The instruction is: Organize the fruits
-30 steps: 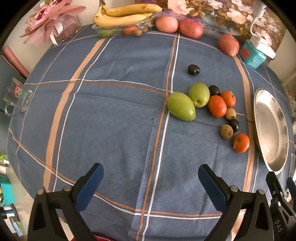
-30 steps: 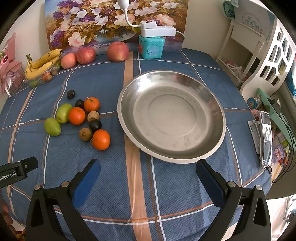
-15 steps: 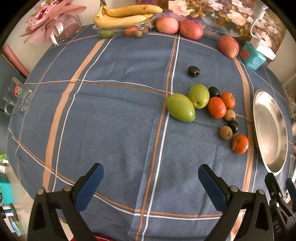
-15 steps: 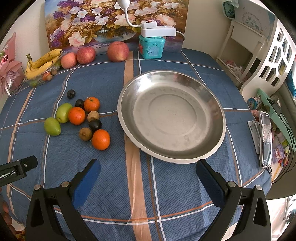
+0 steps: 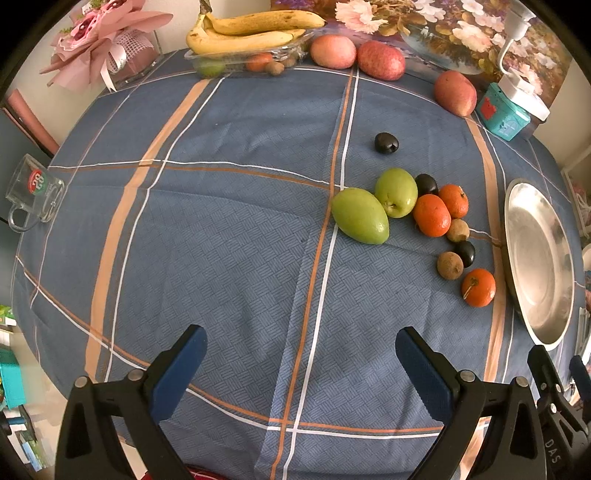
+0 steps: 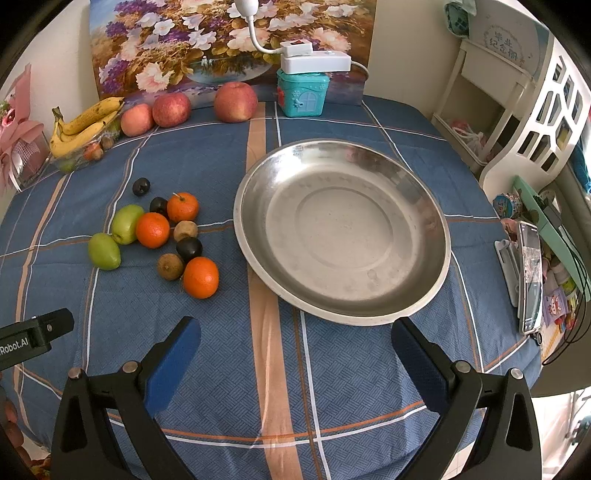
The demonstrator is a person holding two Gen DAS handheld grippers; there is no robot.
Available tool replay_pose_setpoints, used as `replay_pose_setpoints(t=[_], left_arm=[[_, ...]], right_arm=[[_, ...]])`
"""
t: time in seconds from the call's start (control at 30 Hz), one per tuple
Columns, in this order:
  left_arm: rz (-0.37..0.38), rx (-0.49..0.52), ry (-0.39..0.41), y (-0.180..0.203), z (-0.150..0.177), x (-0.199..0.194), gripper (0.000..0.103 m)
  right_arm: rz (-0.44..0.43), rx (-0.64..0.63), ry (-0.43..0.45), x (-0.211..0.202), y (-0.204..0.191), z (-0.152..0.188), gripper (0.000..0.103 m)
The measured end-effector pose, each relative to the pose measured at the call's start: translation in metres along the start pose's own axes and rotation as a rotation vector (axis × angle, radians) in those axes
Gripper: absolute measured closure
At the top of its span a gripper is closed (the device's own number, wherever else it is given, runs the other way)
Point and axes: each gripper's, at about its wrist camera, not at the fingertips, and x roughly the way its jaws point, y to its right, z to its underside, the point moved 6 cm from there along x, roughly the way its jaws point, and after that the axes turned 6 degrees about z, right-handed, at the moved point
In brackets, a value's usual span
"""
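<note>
**Loose fruit beside a bare steel dish**

The round stainless-steel dish (image 6: pixel 341 232) sits on the bench's blue checked cloth (image 5: pixel 229 236) with nothing in it. Just to its left lies a loose cluster of fruit: two green mangoes (image 6: pixel 104 251), three small oranges (image 6: pixel 200 277), brown round fruits (image 6: pixel 170 266) and dark plums (image 6: pixel 189 248), some touching; one plum (image 6: pixel 141 186) lies apart. At the far edge a clear plastic tray (image 5: pixel 243 59) holds yellow bananas (image 5: pixel 243 35) over a few small fruits, with three red apples (image 6: pixel 235 101) beside it. The left hand-held gripper (image 5: pixel 299 354) hangs wide and holds nothing; the right hand-held gripper (image 6: pixel 295 347) likewise, its blue pads spread before the dish.
</note>
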Motion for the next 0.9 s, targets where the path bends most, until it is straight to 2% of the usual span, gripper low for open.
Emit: replay_pose_setpoints(t=[0.13, 0.27, 0.4, 0.6, 0.7, 0.9], left_arm=[[0.009, -0.029, 0.044, -0.004, -0.008, -0.008, 0.0], [0.02, -0.041, 0.077, -0.003, -0.019, -0.011, 0.0], [0.051, -0.021, 0.092, 0.001, -0.03, -0.008, 0.0], [0.064, 0.001, 0.154, 0.003, -0.05, -0.012, 0.0], [0.102, -0.013, 0.143, 0.002, -0.058, -0.009, 0.0], [0.118, -0.013, 0.134, -0.001, -0.073, -0.004, 0.0]], right_arm=[[-0.007, 0.007, -0.003, 0.002, -0.001, -0.001, 0.0], [-0.117, 0.07, -0.021, 0.006, -0.009, -0.005, 0.0], [-0.168, 0.087, -0.024, 0.005, -0.024, -0.012, 0.0], [-0.206, 0.074, -0.058, 0.008, -0.052, -0.019, 0.0], [-0.198, 0.063, -0.053, 0.008, -0.063, -0.025, 0.0], [-0.194, 0.069, -0.092, 0.02, -0.071, -0.031, 0.0]])
